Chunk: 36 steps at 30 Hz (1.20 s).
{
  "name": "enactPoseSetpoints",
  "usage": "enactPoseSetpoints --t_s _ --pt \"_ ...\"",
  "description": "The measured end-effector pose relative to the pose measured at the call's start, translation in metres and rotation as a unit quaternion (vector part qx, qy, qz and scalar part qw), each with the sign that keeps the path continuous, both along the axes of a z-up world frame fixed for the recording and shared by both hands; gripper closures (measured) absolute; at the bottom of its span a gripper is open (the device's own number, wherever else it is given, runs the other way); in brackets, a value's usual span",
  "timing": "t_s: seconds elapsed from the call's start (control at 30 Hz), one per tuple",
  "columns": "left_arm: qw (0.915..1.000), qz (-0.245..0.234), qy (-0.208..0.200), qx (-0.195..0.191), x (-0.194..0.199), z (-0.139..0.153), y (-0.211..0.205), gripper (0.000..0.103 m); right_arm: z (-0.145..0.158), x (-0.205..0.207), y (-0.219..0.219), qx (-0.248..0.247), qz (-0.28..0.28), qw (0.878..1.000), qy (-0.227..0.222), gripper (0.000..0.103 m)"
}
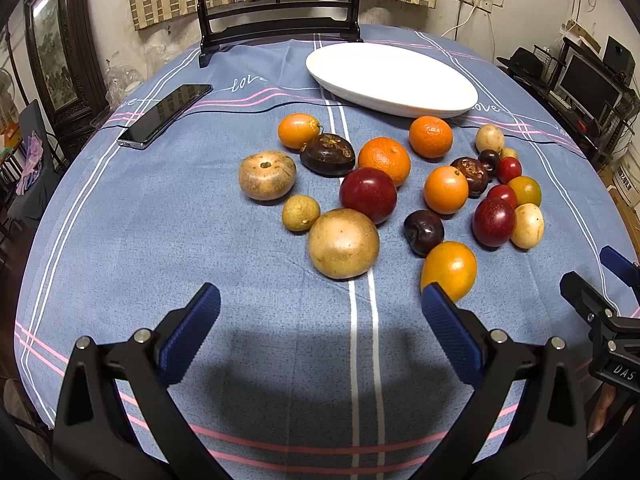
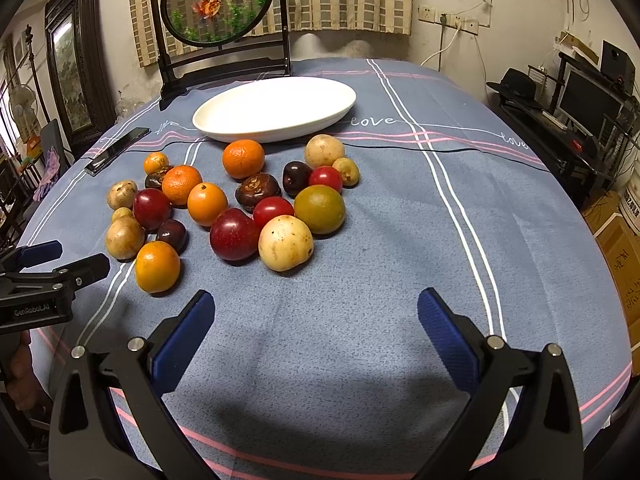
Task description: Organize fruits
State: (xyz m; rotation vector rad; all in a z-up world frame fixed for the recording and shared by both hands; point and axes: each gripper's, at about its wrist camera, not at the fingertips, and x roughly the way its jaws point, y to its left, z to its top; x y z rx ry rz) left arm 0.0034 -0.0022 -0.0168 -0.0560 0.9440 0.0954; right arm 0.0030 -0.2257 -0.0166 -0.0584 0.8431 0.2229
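Note:
Several loose fruits lie on the blue tablecloth: oranges [image 1: 384,159] [image 2: 243,158], red plums [image 1: 368,195] [image 2: 234,233], tan round fruits [image 1: 343,243] [image 2: 285,242], dark fruits [image 1: 328,154] [image 2: 257,191], small red tomatoes [image 2: 273,211]. An empty white oval plate [image 1: 394,80] [image 2: 276,108] stands behind them. My left gripper [image 1: 320,304] is open and empty, just short of the nearest tan fruit and an orange [image 1: 450,270]. My right gripper [image 2: 316,308] is open and empty, in front of the fruit pile. Each gripper shows at the other view's edge.
A black phone [image 1: 166,115] [image 2: 118,150] lies at the left of the cloth. A framed round goldfish screen [image 2: 218,4] stands at the table's far edge behind the plate. A desk with a monitor [image 2: 588,102] is off to the right.

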Motion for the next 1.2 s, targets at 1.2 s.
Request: enactPoseSetpoints --t_s 1.2 --pt "0.9991 -0.009 0.039 -0.012 0.049 -0.029 -0.006 0.043 -0.011 0.01 -0.017 0.021 0.005 1.0 0.009 0.001"
